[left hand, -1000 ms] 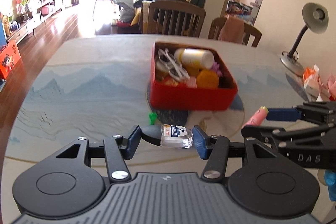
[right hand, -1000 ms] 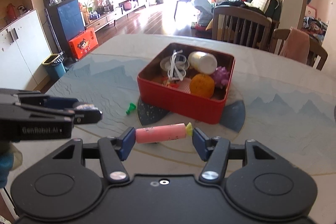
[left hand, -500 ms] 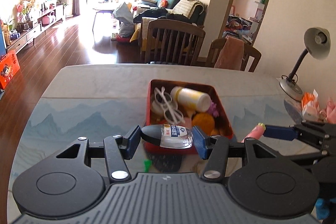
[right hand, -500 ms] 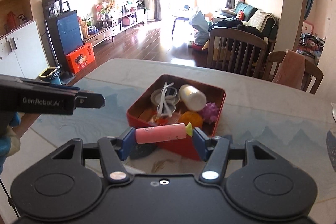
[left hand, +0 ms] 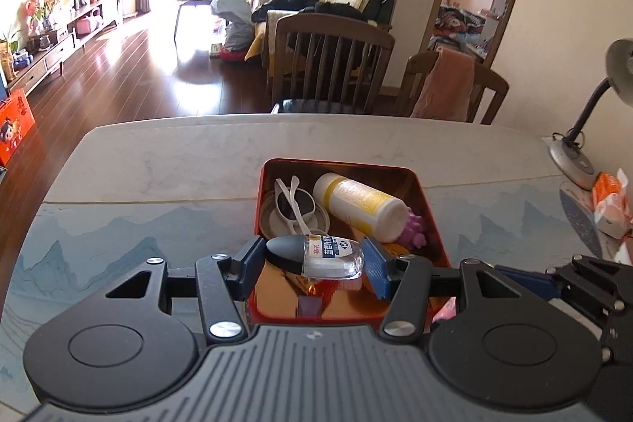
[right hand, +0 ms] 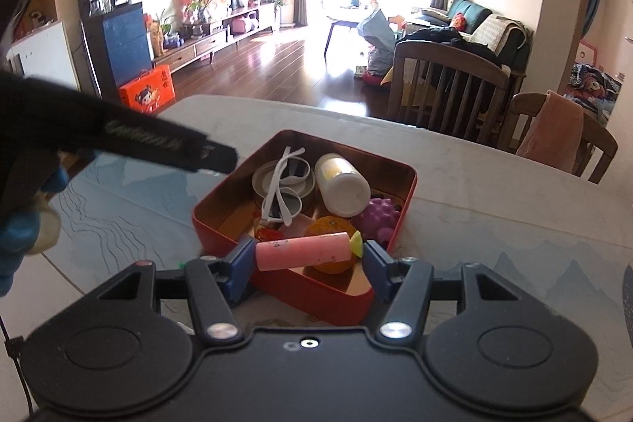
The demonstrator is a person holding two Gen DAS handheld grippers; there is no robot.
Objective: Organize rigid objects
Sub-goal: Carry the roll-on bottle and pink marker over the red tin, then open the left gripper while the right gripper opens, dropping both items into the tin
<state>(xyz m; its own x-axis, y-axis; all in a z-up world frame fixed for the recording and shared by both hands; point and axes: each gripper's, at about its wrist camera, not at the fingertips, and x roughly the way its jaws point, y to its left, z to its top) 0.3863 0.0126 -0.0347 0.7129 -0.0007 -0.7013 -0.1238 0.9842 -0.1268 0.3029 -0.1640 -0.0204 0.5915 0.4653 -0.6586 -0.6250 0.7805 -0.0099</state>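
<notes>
A red tin box (left hand: 429,200) (right hand: 209,214) stands on the table and holds white sunglasses (left hand: 294,202), a white and yellow bottle (left hand: 358,206), a purple spiky ball (right hand: 379,214) and an orange ball (right hand: 330,224). My left gripper (left hand: 314,258) is shut on a small clear bottle with a black cap (left hand: 316,256), held above the box's near edge. My right gripper (right hand: 306,256) is shut on a pink tube with a yellow tip (right hand: 304,250), held above the box's near right corner. The left gripper also shows in the right wrist view (right hand: 158,145).
The table (left hand: 158,161) has a mountain-print mat. A grey desk lamp (left hand: 573,153) and orange packets (left hand: 609,204) sit at the right edge. Wooden chairs (left hand: 328,66) stand behind the far edge. A small green piece (right hand: 181,265) lies left of the box.
Both grippers have risen and moved forward over the red box, each still holding its object. The box now lies right under the fingers.
</notes>
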